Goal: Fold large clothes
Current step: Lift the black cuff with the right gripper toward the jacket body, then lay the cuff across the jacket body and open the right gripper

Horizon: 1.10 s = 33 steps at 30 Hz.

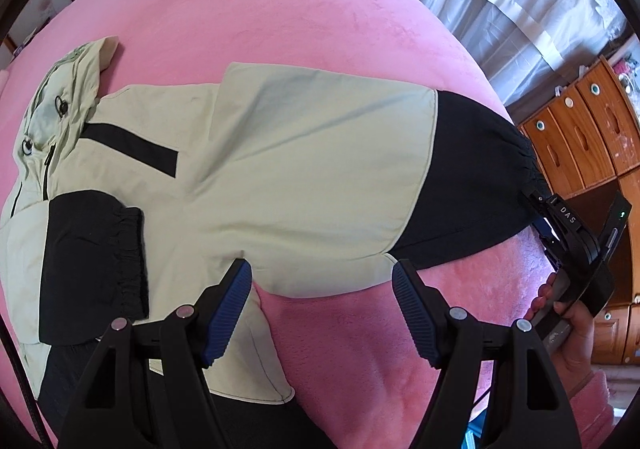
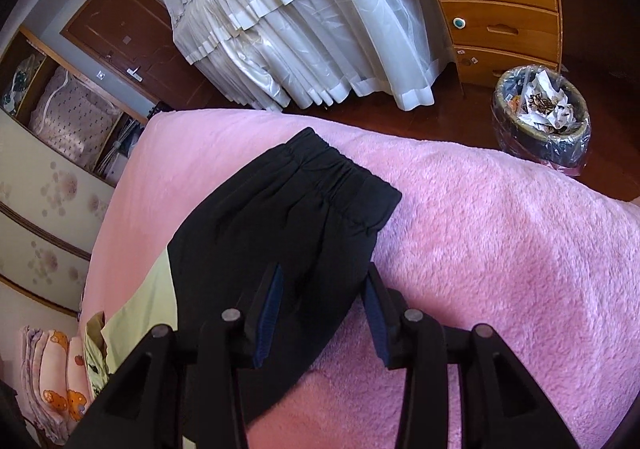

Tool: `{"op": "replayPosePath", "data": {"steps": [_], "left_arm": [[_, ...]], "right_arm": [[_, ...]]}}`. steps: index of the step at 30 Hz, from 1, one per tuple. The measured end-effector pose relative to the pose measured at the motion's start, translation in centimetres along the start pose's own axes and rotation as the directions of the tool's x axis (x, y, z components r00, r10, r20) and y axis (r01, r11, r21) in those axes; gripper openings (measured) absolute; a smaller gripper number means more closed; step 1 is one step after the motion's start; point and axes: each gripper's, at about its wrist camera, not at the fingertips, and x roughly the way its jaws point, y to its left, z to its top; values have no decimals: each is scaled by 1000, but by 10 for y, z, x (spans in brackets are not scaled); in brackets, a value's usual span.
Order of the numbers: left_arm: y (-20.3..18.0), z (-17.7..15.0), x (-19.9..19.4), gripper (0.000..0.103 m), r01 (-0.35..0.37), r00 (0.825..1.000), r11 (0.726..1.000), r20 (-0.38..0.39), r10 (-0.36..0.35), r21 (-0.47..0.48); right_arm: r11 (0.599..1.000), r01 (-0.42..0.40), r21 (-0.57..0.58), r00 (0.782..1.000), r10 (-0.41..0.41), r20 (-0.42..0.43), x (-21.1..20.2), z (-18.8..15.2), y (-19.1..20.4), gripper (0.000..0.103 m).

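Note:
A pale green and black jacket (image 1: 280,153) lies spread on a pink blanket (image 1: 280,1), its hood (image 1: 60,97) at the left. One black-cuffed sleeve (image 1: 92,257) is folded across the body. The other sleeve (image 1: 472,177) stretches out to the right. My left gripper (image 1: 320,269) hovers open over that sleeve's lower edge, holding nothing. My right gripper (image 2: 323,271) stands partly open at the black sleeve end (image 2: 288,217); the fabric lies between its fingers, the pads not pressing on it. In the left wrist view the right gripper (image 1: 534,195) sits at the cuff.
A person's hand (image 1: 572,333) holds the right gripper at the bed's edge. Beyond the bed are wooden drawers (image 2: 496,21), white curtains (image 2: 300,29) and a full waste bin (image 2: 540,117) on the floor. Folded bedding (image 2: 52,381) lies at the lower left.

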Motion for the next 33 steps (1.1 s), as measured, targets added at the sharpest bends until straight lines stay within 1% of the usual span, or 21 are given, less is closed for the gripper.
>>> {"op": "replayPosePath", "data": {"steps": [2,3,4,6,7,9,11,15,18,20,24,26,29,33], "left_arm": [[8,-2,-4,71,0,1000,1000,7,0,-27],[12,-3,-6,71,-1,1000,999,11,2,-40],[17,-5,-9,71,-3,1000,999,15,4,-53],[27,-10,-13,71,-3,1000,997,19,4,-78],[33,-13,-16,71,-5,1000,996,21,7,-92],[45,-19,-21,71,-3,1000,992,27,6,-125],[57,-24,-27,71,3,999,988,33,2,-156],[88,-37,-40,71,-2,999,980,50,13,-198],[116,-49,-52,71,-20,997,975,74,37,-220],[141,-59,-62,71,-21,995,966,90,46,-256],[195,-82,-87,71,-20,989,943,130,67,-332],[229,-97,-101,71,-24,985,930,150,85,-368],[277,-117,-119,71,-33,981,913,161,107,-408],[343,-145,-138,71,-35,979,888,165,123,-458]], "right_arm": [[1000,9,-12,1000,-9,10,4,0,4,38],[1000,12,-20,1000,-12,14,6,0,7,31],[1000,16,-21,1000,-16,11,7,0,8,20],[1000,26,6,1000,-26,15,7,0,8,10],[999,18,26,999,-19,29,4,1,8,8],[997,-12,76,999,8,54,-2,3,9,6],[994,-33,100,996,25,81,-10,6,15,5],[998,-57,23,989,54,138,-28,12,52,5],[993,-118,-24,978,121,169,-45,11,85,5],[986,-153,-71,969,163,184,-58,6,112,5],[955,-224,-194,946,261,192,-83,-19,177,5],[933,-266,-241,933,312,178,-92,-37,208,5],[893,-322,-314,914,380,142,-106,-74,258,5],[828,-371,-420,889,447,96,-121,-136,325,5]]}}
